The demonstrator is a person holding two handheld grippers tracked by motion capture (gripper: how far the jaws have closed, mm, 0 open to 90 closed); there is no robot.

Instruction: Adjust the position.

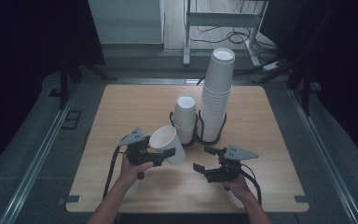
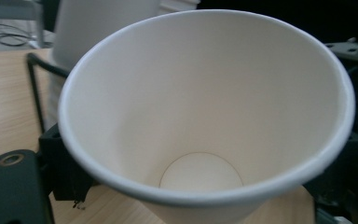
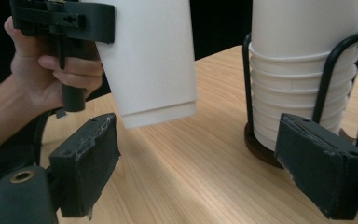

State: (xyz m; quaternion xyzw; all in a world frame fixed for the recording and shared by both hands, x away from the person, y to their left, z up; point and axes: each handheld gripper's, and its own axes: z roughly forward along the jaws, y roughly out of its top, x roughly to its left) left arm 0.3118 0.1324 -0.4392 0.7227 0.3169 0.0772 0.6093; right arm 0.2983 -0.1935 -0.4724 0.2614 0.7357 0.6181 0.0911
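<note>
A single white paper cup (image 1: 168,143) hangs tilted just above the wooden table (image 1: 130,107), with my left gripper (image 1: 161,151) shut on it near the rim. In the left gripper view the cup's open mouth (image 2: 200,116) faces the camera, and a black jaw stands on each side of it. My right gripper (image 1: 203,158) is to the right of the cup, open and apart from it. In the right gripper view its pads (image 3: 88,163) stand wide over bare wood. Beyond them is the cup (image 3: 149,60) in the left gripper (image 3: 60,18).
A black wire holder (image 1: 196,135) near the table's middle carries a short cup stack (image 1: 185,116) and a tall one (image 1: 216,88). In the right gripper view a stack (image 3: 303,70) stands close at the right. Desk legs and cables lie on the floor beyond the table.
</note>
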